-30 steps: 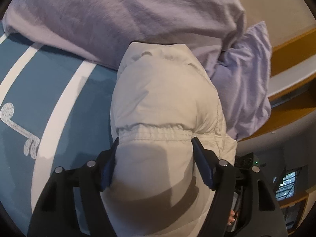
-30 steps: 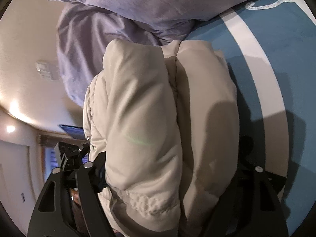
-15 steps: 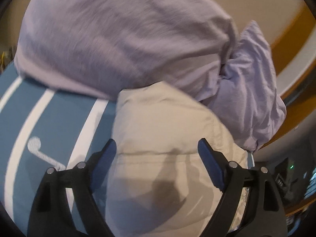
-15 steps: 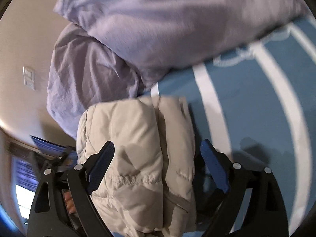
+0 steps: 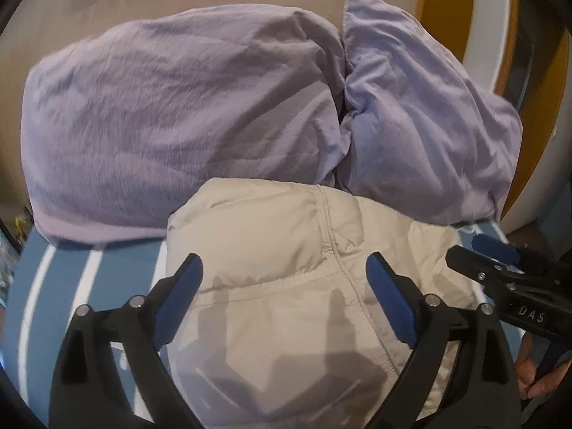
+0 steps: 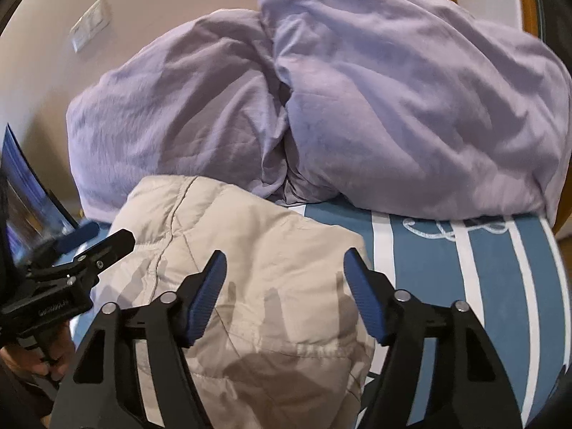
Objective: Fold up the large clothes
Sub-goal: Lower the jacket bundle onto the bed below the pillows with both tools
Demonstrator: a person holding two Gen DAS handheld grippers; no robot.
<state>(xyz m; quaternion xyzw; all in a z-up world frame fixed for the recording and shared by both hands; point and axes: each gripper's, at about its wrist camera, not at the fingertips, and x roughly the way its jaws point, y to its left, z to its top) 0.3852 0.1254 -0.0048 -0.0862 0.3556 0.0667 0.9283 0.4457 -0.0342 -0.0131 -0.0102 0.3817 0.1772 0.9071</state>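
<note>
A beige padded jacket (image 5: 286,286) lies folded into a bundle on the blue bed cover with white stripes (image 6: 447,286). My left gripper (image 5: 285,264) hovers over the jacket's near part. Its jaws are opening wide and its blue pads (image 5: 178,296) stand clear of the fabric. My right gripper (image 6: 285,260) hangs above the other side of the jacket (image 6: 250,268). Its jaws are closing, with nothing pressed between them. Each gripper shows in the other's view: the right gripper (image 5: 464,246) at the right edge, the left gripper (image 6: 109,234) at the left edge.
Two lilac pillows (image 5: 171,121) (image 5: 422,136) lean against the beige wall behind the jacket. A wall switch plate (image 6: 89,23) sits high on the left. An orange and white frame (image 5: 479,18) stands at the far right. A hand (image 5: 536,375) holds the right gripper's handle.
Both grippers have come off the jacket, risen and rolled level, so the jacket looks smaller and the pillows fill more of the view. Left jaws widened; right jaws narrowed.
</note>
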